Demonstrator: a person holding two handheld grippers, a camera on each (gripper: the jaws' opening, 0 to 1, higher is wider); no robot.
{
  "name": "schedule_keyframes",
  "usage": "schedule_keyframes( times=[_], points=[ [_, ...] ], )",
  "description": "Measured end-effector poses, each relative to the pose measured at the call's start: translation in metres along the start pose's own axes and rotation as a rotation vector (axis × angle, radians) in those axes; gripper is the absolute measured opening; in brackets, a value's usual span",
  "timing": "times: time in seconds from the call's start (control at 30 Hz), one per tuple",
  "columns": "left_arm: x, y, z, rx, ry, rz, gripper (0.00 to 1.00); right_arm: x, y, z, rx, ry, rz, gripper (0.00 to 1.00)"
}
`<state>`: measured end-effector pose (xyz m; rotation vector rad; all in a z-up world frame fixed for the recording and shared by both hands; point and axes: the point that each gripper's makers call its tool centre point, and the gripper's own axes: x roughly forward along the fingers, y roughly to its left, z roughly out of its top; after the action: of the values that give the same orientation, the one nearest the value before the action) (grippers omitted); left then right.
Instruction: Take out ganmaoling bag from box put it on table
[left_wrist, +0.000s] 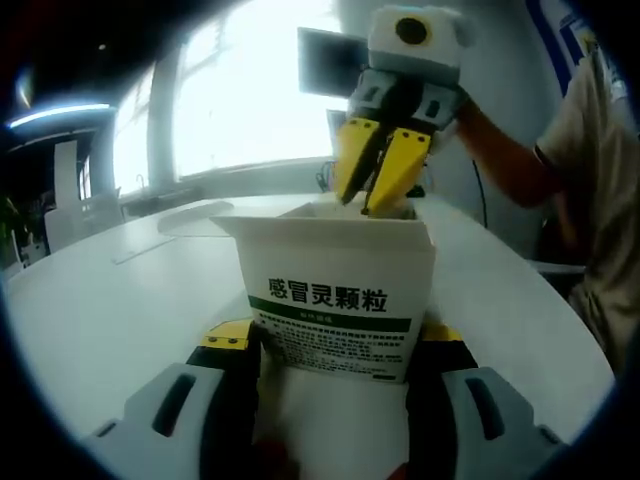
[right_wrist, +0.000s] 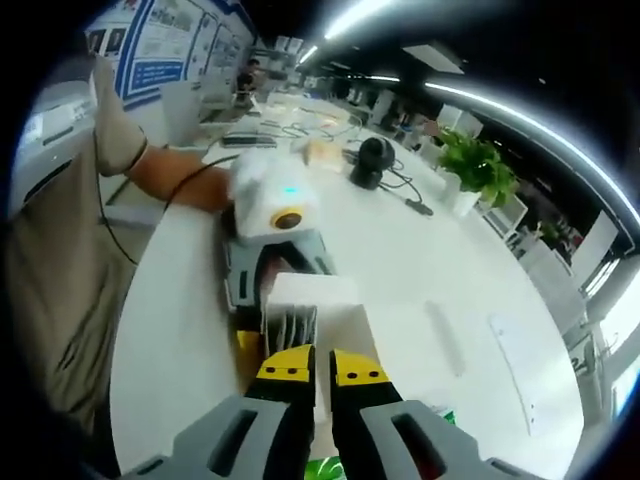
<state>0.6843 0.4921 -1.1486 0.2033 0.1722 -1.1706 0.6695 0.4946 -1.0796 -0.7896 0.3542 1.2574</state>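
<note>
- The ganmaoling bags are pale, flat sachets standing on edge inside the open white cardboard box with green printed lettering; in the right gripper view their top edges show as a row of thin ribs just beyond the yellow tips.
- The box stands upright on the white bench, its top flaps open.
- The left claw is clamped on the box, one black-and-yellow jaw against each side near the base, steadying it.
- The right claw reaches down into the box mouth from above; its yellow jaws stand nearly together with only a thin gap between them. I cannot tell whether a sachet edge is already pinched in that gap.
- Step in hand, as I judge it: getting a grip on one bag inside the box; nothing has been lifted out yet.
- Next move calls for closing firmly on a single sachet's top edge, drawing it straight up out of the opening while the left claw holds the box down, then laying it on bare bench beside the box.
- A person's arm shows behind the right claw.
</note>
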Motion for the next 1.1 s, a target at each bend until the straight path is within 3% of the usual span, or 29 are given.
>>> schedule_keyframes(
  times=[0.33,0.77,1.1],
  points=[
    [0.0,0.0,0.0,0.001,0.0,0.0,0.49,0.006,-0.001,-0.007,0.007,0.033,0.012,0.02],
    [0.0,0.0,0.0,0.001,0.0,0.0,0.49,0.031,-0.002,-0.02,0.044,0.112,0.06,0.02],
    [0.0,0.0,0.0,0.001,-0.001,-0.001,0.49,0.034,0.002,-0.023,0.062,0.133,0.089,0.0]
  ],
)
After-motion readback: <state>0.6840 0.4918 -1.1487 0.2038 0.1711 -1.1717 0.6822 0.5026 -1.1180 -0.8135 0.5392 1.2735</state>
